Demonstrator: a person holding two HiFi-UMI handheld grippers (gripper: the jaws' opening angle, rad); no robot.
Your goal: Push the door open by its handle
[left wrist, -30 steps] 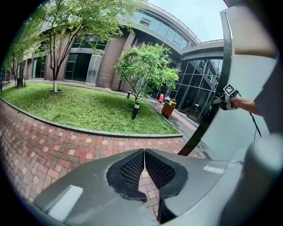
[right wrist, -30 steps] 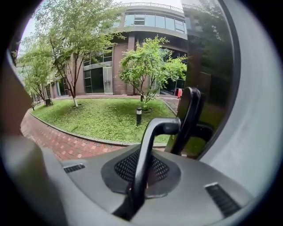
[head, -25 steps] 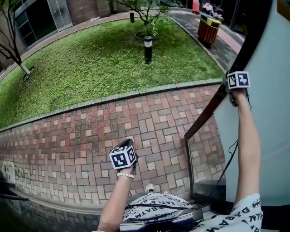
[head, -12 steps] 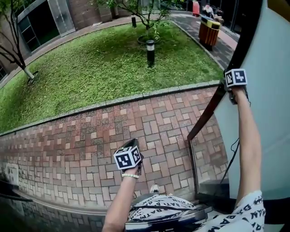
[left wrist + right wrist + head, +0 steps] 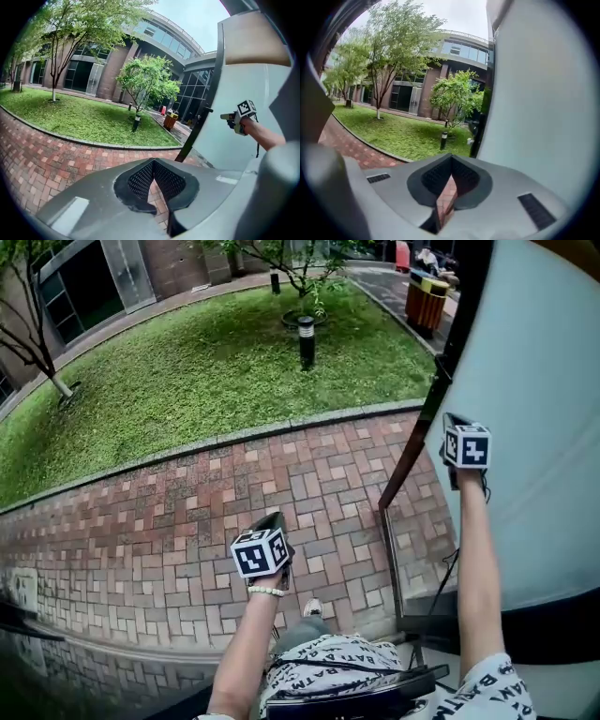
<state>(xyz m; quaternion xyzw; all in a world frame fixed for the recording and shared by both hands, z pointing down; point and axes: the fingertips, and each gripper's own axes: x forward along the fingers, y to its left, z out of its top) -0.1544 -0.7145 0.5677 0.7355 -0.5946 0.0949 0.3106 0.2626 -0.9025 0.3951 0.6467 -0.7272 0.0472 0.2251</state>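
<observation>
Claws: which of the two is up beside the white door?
The right claw, held high close to the white door. The left claw is lower, out over the brick paving, well away from the door.

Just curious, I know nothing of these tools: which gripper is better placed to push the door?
Right. The right gripper, jaws shut, is up beside the door and its dark bar; the left gripper hangs over the brick paving, well away.

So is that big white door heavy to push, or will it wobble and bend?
Probably heavy: the door is tall and wide, running beyond the picture. It likely stays stiff, since a dark frame edges the panel. It should swing rather than tip, being already angled out over the brick paving.
</observation>
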